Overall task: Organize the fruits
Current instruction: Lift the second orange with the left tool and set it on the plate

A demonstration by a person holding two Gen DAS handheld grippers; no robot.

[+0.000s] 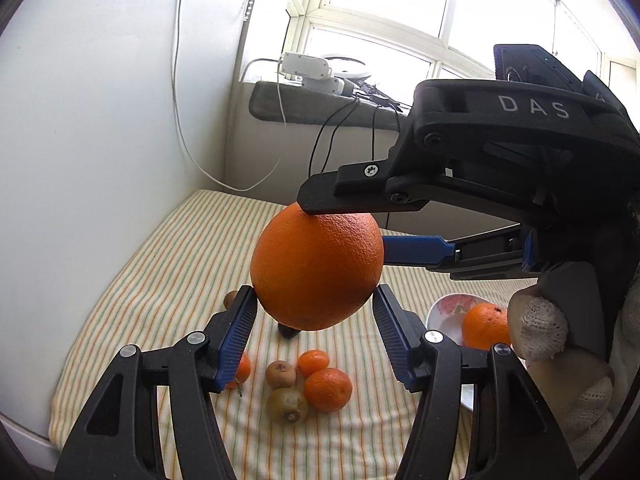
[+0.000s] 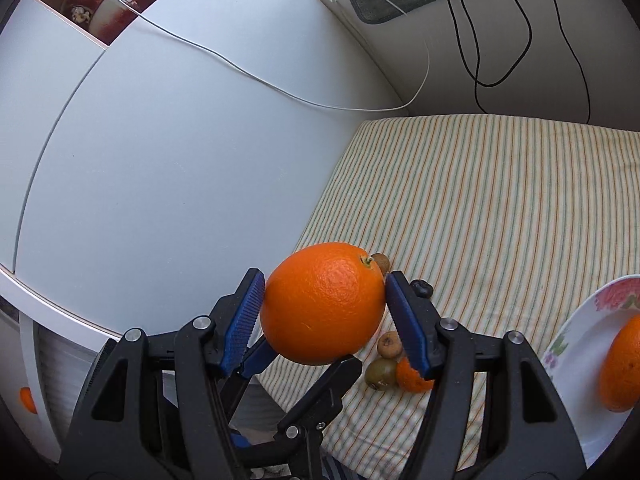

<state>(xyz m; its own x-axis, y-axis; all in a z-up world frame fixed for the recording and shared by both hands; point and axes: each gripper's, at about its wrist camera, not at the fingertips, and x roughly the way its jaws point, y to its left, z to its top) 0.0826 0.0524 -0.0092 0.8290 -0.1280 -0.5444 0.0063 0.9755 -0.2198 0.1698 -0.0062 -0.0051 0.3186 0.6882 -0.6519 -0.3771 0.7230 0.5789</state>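
A big orange (image 1: 316, 268) hangs in the air above the striped cloth (image 1: 168, 272), held from two sides. My left gripper (image 1: 314, 292) is shut on its lower part, blue pads (image 1: 236, 332) against both flanks. My right gripper comes in from the right, one black finger (image 1: 332, 196) lying on top of the fruit. In the right wrist view the orange (image 2: 324, 304) sits squeezed between the pads of my right gripper (image 2: 325, 278), with the left gripper's fingers (image 2: 260, 356) beneath it. A flowered plate (image 1: 440, 308) (image 2: 580, 340) at the right carries another orange (image 1: 486, 326) (image 2: 624, 368).
On the cloth below lie tangerines (image 1: 328, 390), kiwis (image 1: 287, 404) and a small dark fruit (image 1: 289, 332). A white cabinet wall (image 2: 160, 160) borders the table's left side. Cables (image 2: 500, 80) hang at the back. A gloved hand (image 1: 540, 328) holds the right gripper.
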